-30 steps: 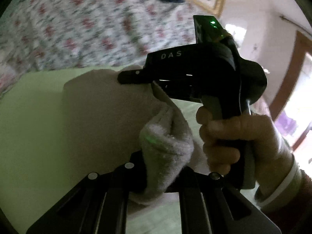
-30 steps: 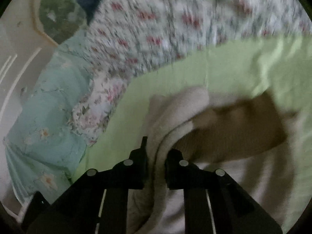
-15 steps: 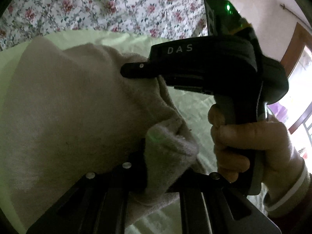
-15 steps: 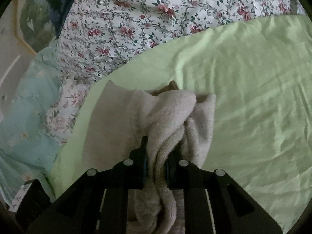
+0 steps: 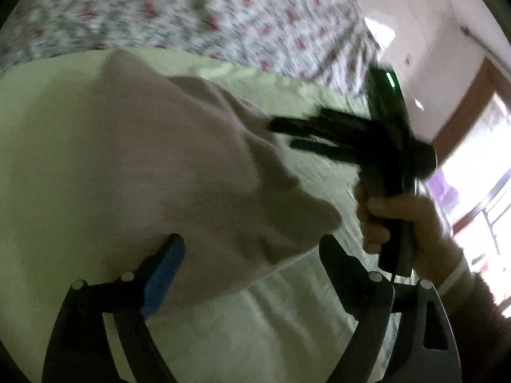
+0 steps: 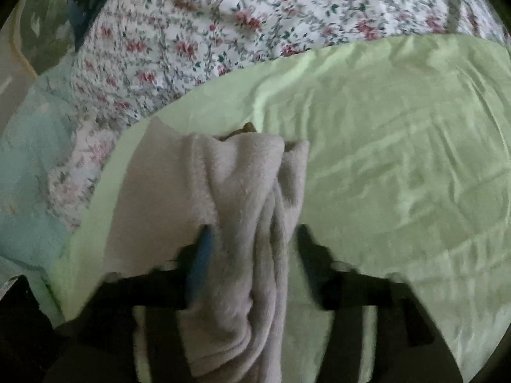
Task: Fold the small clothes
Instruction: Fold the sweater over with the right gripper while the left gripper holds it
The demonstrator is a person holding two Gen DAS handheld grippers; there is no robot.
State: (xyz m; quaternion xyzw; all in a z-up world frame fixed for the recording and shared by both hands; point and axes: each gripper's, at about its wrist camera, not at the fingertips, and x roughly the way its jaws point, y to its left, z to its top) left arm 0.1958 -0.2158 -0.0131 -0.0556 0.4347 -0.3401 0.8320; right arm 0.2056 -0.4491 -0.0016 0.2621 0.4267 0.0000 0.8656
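1. The beige garment point(image 6: 204, 198) lies on the light green sheet point(image 6: 399, 166) of a bed, bunched into thick folds along its right side and flatter toward the left.
2. In the right wrist view the sheet's far edge curves under a floral quilt point(image 6: 223, 32), while a pale blue cloth point(image 6: 28, 166) borders the sheet at the left.
3. To the right of the garment the green sheet runs open and wrinkled all the way to the frame's edge, giving free room on that side.
4. The right gripper point(image 6: 252, 242) points steeply down at the bunched folds; its jaws have just been opening and now stand well apart, with the roll of cloth between them and no pad visibly pressing it.
5. In the left wrist view the left gripper point(image 5: 252, 249) stands wide, its jaws likewise just opened; the garment's near corner point(image 5: 306, 220) lies between the fingers, loose.
6. The blue pad point(image 5: 163, 274) on the left finger sits against the cloth's lower edge; whether it touches cannot be told.
7. A hand point(image 5: 402, 220) with a dark sleeve grips the right gripper's handle at the right of that view, blurred, its fingers point(image 5: 297, 126) aimed at the garment's upper fold.
8. A wall and wooden door frame point(image 5: 463, 111) stand beyond the bed.
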